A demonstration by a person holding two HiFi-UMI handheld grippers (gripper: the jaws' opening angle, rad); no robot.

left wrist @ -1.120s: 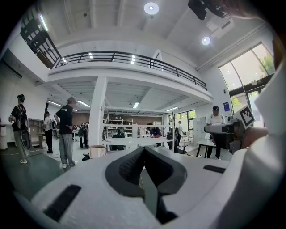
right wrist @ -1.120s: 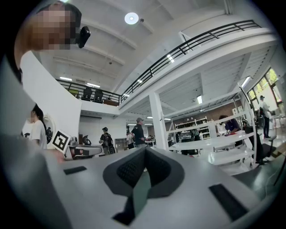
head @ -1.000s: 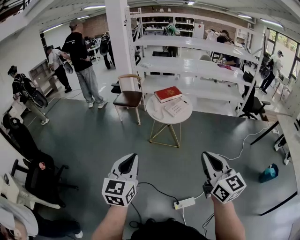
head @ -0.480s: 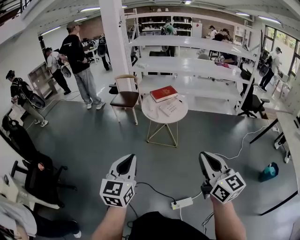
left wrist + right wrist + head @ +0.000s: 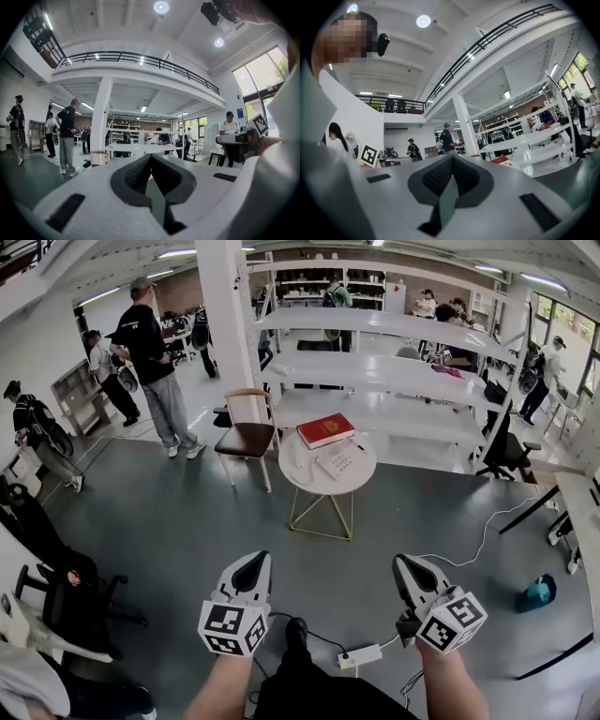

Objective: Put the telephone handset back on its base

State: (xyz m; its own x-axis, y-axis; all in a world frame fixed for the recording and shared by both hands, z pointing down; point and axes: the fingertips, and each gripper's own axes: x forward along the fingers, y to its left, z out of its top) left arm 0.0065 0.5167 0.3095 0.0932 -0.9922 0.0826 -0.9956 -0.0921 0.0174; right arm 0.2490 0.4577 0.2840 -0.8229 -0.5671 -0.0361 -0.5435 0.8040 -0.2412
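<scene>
Standing person: far left on the grey floor, in a dark top, well away from both grippers.
Left gripper: low left of centre in the head view, jaws pressed together with nothing between them; its own view showed the dark pads meeting at the tip.
Chair: wooden, just left of the round table.
Round table: white top on a gold wire frame, mid-room, well ahead of both grippers.
Telephone handset: looked like the pale long shape on the left part of the table top, off the base; small in frame, so not certain. It sat far beyond the jaw tips, untouched.
Telephone base: white keypad unit at the table's middle, just right of the handset.
Red book: at the table's far edge, behind the phone.
Shelving: white shelves behind the table.
Right gripper: low right of centre, jaws shut tight and empty; pads met in its own view, with the table and book seen small in the distance.
Power strip: white, on the floor between the grippers, nearer the right one.
Teal bag: on the floor at far right.
</scene>
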